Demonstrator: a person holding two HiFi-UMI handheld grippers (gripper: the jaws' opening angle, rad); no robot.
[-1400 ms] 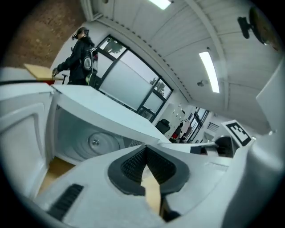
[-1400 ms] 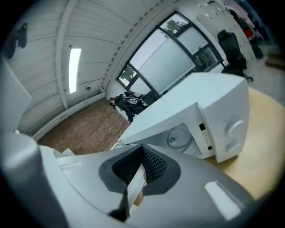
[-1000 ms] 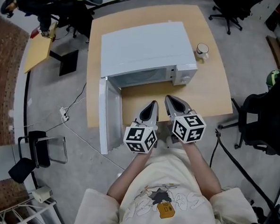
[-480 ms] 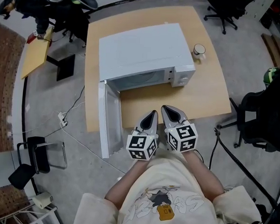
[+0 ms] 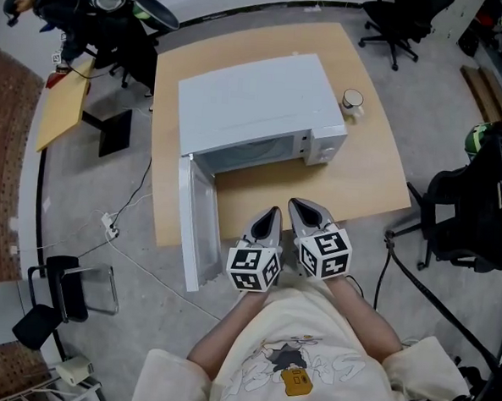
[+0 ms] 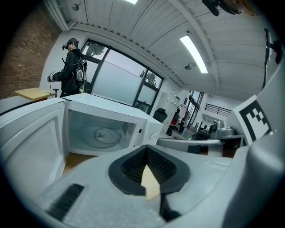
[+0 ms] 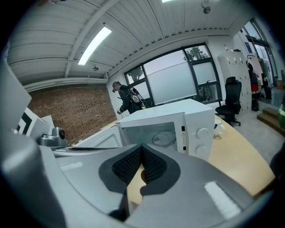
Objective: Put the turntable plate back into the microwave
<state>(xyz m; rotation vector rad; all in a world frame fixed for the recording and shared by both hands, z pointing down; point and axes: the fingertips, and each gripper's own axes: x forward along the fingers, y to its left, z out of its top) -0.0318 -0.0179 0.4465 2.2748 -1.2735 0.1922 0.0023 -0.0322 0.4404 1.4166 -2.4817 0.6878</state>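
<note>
Since the plate (image 6: 107, 135) lies inside the microwave (image 5: 257, 94), we think the main job is done. We can see it from both claw views. It is a round glass dish, and it lies flat in the middle of the white box. We cannot tell from here if it sits snug on its little turning part.

Our left claw (image 5: 272, 214) is closed, and nothing is in it. Our right claw (image 5: 301, 207) is closed too, and it is empty as well. They sit side by side, just beside each other, at the near edge of the bench (image 5: 363, 173). They are close to our tummy and well apart from the microwave. Neither one touches the plate.

So what is left? Not much, we think. The door (image 5: 200, 226) hangs wide open on the left side and sticks out past the bench edge. The task does not ask us to shut it, but that may be a nice last step. We might also check that the plate can spin. A small cup (image 5: 352, 99) stands by the microwave on the right, and it is not in the way.
</note>
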